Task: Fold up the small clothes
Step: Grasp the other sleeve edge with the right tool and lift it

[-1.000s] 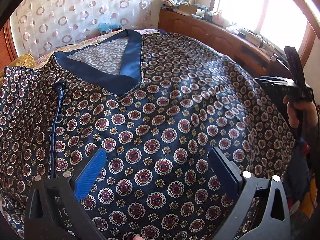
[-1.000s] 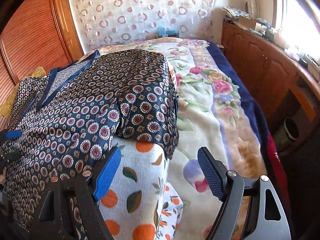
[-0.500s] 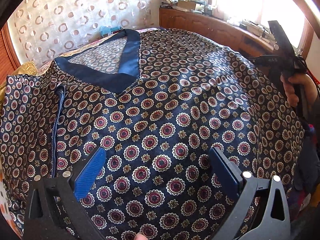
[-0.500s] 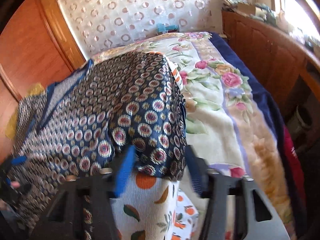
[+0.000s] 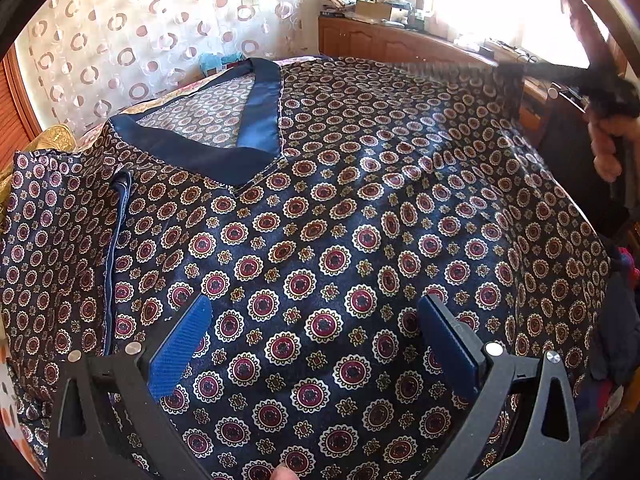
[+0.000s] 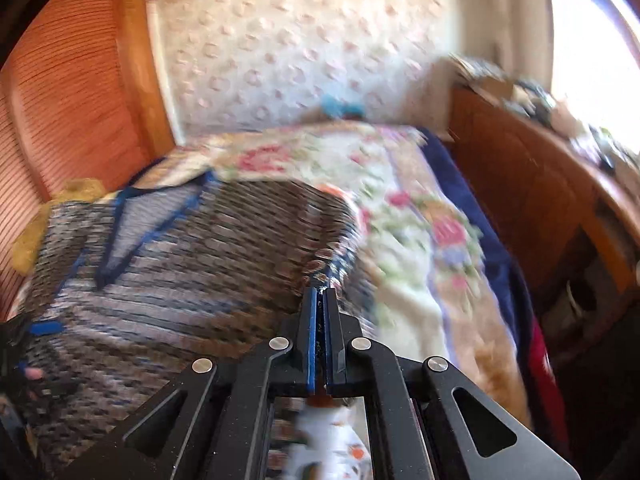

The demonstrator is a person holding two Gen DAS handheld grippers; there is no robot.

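Patterned top (image 5: pixel 340 216): a navy garment printed with red and cream medallions, its plain blue V-neck band (image 5: pixel 260 120) towards the far side, lying spread front-up across the bed (image 6: pixel 420 248). It rests on a floral blanket (image 6: pixel 412 280); a white cloth with orange spots (image 6: pixel 340 452) shows beneath its near edge.

Left hand-held gripper (image 5: pixel 316 344): I hold it over the lower front of the top, pointing steeply down. Its jaws stand wide apart with the blue pads (image 5: pixel 180 344) either side of a stretch of fabric; neither pad presses on it, and nothing is gripped.

Right hand-held gripper (image 6: pixel 320 300): its jaws have just been closing and now meet, the blue pads flat against each other with a thin edge of the patterned top pinched between them at its right-hand border. The right wrist view is heavily motion-blurred, so I cannot tell how much cloth is caught. In the left wrist view this tool appears at upper right (image 5: pixel 592 80), blurred, with my hand (image 5: pixel 608 148) on its grip, and the right edge of the garment lifted towards it.

Surroundings: a circle-patterned curtain (image 5: pixel 160 40) behind the bed, a wooden sideboard (image 5: pixel 400 44) below the bright window, a slatted wooden door (image 6: pixel 68 100) on the left.
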